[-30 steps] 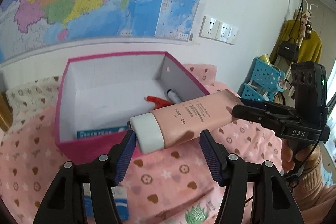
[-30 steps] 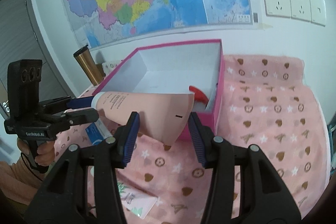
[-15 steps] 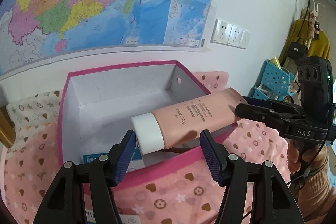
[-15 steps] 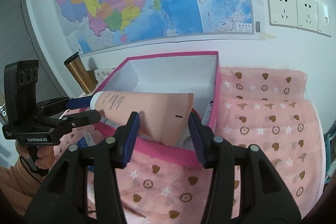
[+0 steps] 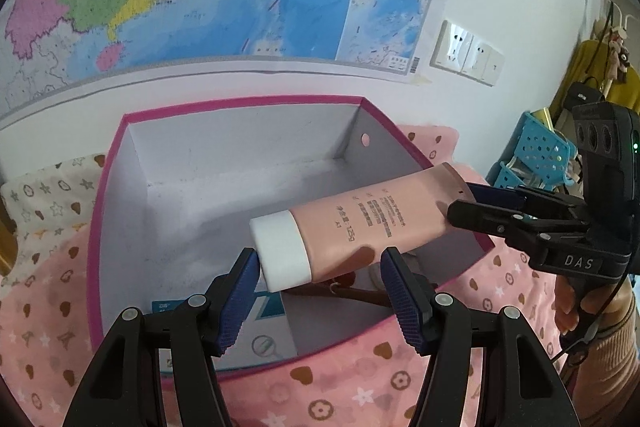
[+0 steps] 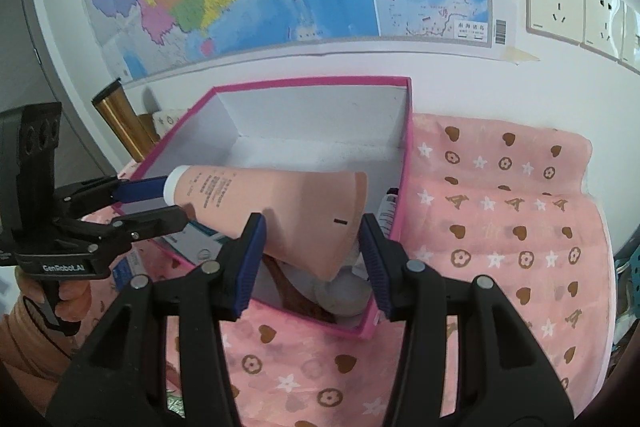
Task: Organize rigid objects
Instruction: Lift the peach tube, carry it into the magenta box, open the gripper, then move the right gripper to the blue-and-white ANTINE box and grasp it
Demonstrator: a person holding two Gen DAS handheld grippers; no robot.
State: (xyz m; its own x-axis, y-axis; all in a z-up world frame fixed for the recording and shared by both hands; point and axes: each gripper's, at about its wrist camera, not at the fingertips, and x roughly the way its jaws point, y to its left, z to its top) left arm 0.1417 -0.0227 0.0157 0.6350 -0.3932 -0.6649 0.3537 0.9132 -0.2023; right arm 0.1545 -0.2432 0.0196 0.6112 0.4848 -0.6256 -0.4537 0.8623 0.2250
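A pink tube (image 5: 360, 223) with a white cap (image 5: 280, 251) hangs level above the open pink-rimmed box (image 5: 240, 105), carried by both grippers. My left gripper (image 5: 320, 279) is shut on its cap end, blue pads either side. My right gripper (image 5: 464, 203) is shut on the flat crimped tail. In the right wrist view the tube (image 6: 260, 203) crosses the box (image 6: 312, 83) from the left gripper (image 6: 172, 201) to my right gripper (image 6: 312, 251), whose pads press the wide tail. A hand holds each gripper's handle.
Inside the box lie a blue-and-white carton (image 5: 264, 331), a dark brown item (image 5: 352, 293), a whitish round thing (image 6: 344, 291) and a small bottle (image 6: 386, 207) against its right wall. Pink patterned cloth (image 6: 500, 227) covers the table. A gold flask (image 6: 116, 123) stands left; blue baskets (image 5: 540, 155) right.
Both grippers have carried the tube forward towards the wall, from in front of the box's near rim to above its inside. Neither grip has altered.
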